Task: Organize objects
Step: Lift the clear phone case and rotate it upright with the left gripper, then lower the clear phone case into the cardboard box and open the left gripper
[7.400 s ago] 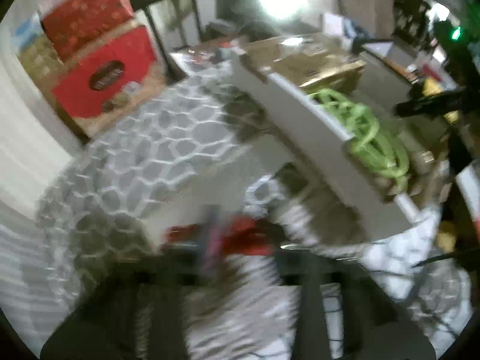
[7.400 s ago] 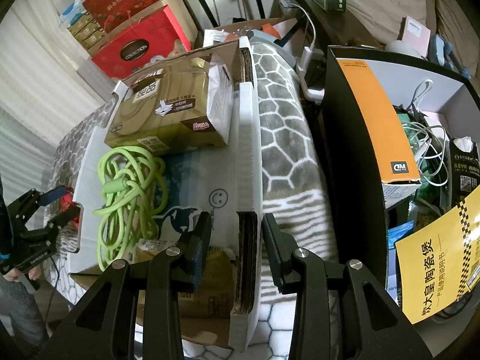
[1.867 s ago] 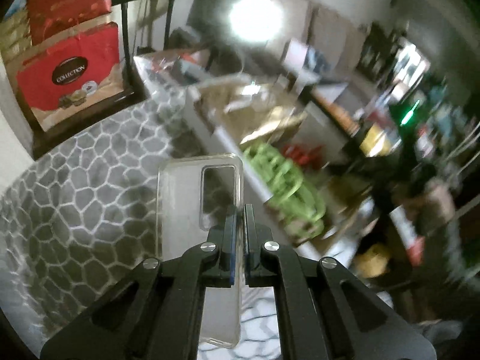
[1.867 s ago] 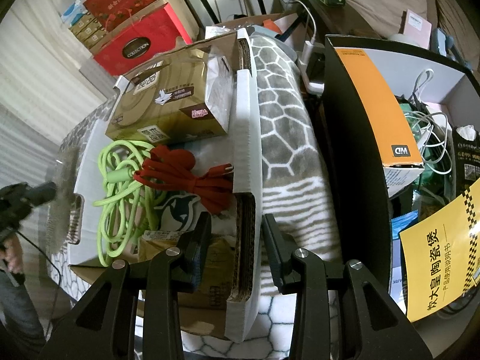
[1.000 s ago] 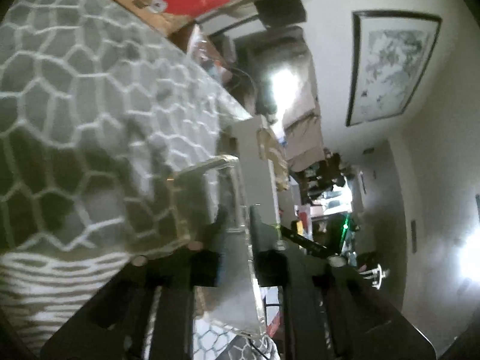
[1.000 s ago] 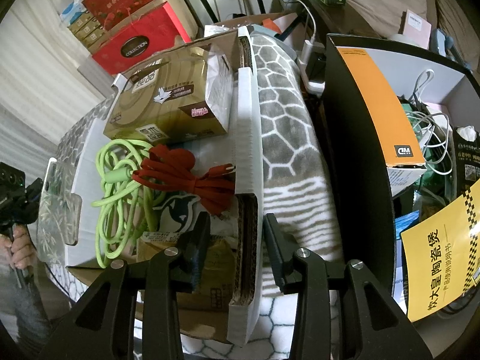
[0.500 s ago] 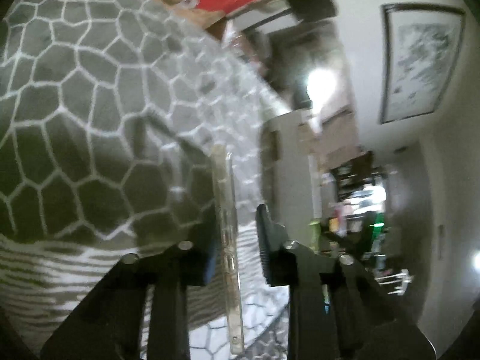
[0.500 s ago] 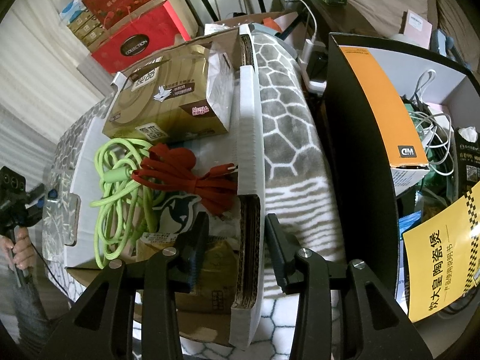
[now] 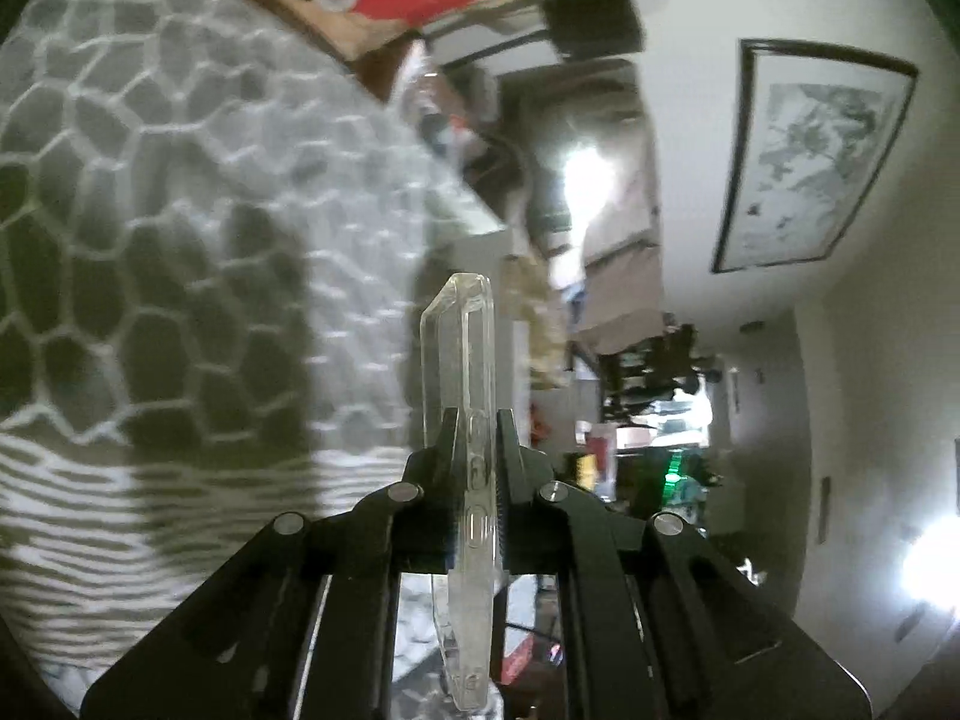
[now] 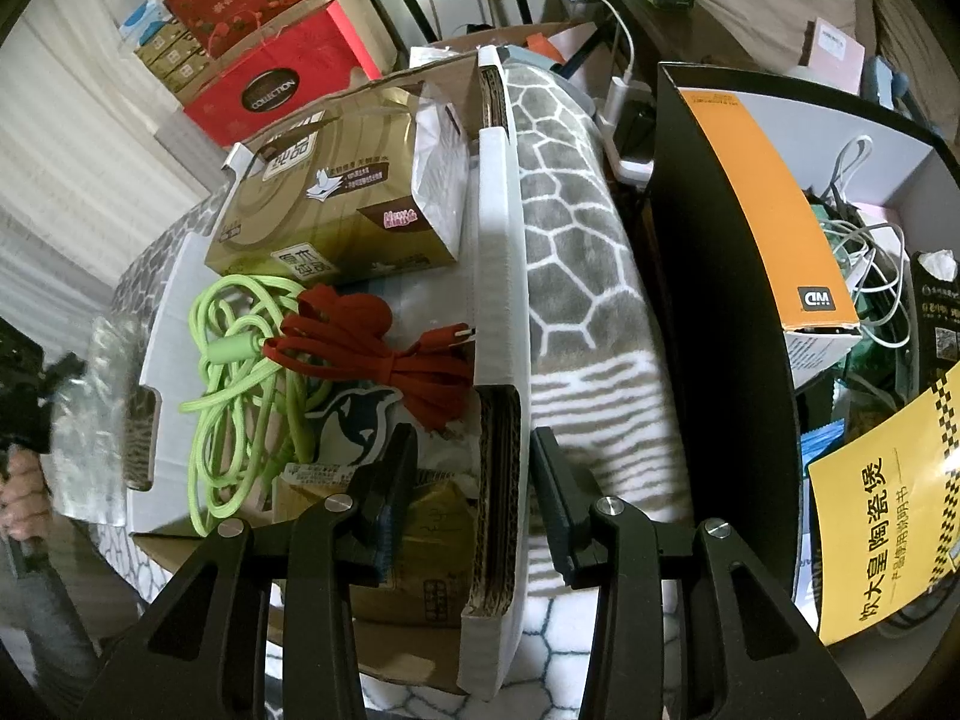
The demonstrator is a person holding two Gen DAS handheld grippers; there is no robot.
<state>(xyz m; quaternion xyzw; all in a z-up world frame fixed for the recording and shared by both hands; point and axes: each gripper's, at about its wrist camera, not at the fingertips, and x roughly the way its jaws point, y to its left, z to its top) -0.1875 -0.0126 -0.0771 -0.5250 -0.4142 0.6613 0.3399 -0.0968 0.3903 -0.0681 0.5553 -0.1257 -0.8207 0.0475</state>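
Observation:
A clear phone case point(image 9: 459, 348) stands edge-on between the fingers of my left gripper point(image 9: 474, 420). Its jaws are closing and the pads press on the case. In the right wrist view the same case point(image 10: 90, 420) is a blur at the far left, beside a person's hand point(image 10: 21, 492). My right gripper point(image 10: 474, 444) straddles the near wall point(image 10: 501, 240) of a white cardboard box, with a gap at its left finger. Inside the box lie a green cord point(image 10: 234, 372), a red cord point(image 10: 372, 348) and a gold tissue pack point(image 10: 336, 210).
A grey honeycomb blanket point(image 10: 570, 276) lies under and to the right of the box. A black shelf unit holding an orange box point(image 10: 762, 198) and cables stands at the right. A yellow bag point(image 10: 882, 504) is below it. Red gift boxes point(image 10: 270, 78) are stacked at the back left.
The left jaws have narrowed onto the phone case, which has risen and now sits centred and edge-on. In the right wrist view the case is blurred. The right gripper has not moved.

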